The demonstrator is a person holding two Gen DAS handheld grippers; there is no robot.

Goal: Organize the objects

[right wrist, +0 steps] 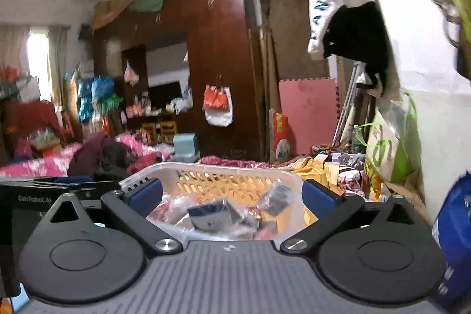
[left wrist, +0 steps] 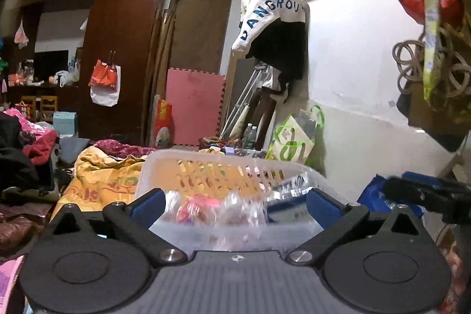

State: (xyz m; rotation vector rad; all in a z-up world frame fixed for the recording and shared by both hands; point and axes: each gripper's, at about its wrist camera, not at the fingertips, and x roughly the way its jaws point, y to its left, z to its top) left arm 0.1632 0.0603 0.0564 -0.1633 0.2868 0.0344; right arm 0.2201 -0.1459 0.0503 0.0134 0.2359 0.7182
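A translucent white plastic basket [left wrist: 217,164] with a slotted far wall sits on the bed right in front of both grippers; it also shows in the right wrist view [right wrist: 206,167]. It holds several small packets in clear wrap: pink and clear ones [left wrist: 203,206], and a dark blue-and-white packet [right wrist: 210,215] beside a grey one [right wrist: 276,197]. My left gripper [left wrist: 235,206] is open and empty, its blue pads at the basket's near rim. My right gripper [right wrist: 231,196] is open and empty, just above the basket's near side. The other gripper's black body shows at the edges [left wrist: 426,193] [right wrist: 44,190].
A yellow patterned quilt [left wrist: 100,178] and piled clothes [left wrist: 20,155] cover the bed. A green-and-white shopping bag [left wrist: 294,143] leans on the white wall at right. A blue bag [right wrist: 453,231] is close on the right. A dark wardrobe [left wrist: 117,49] stands behind.
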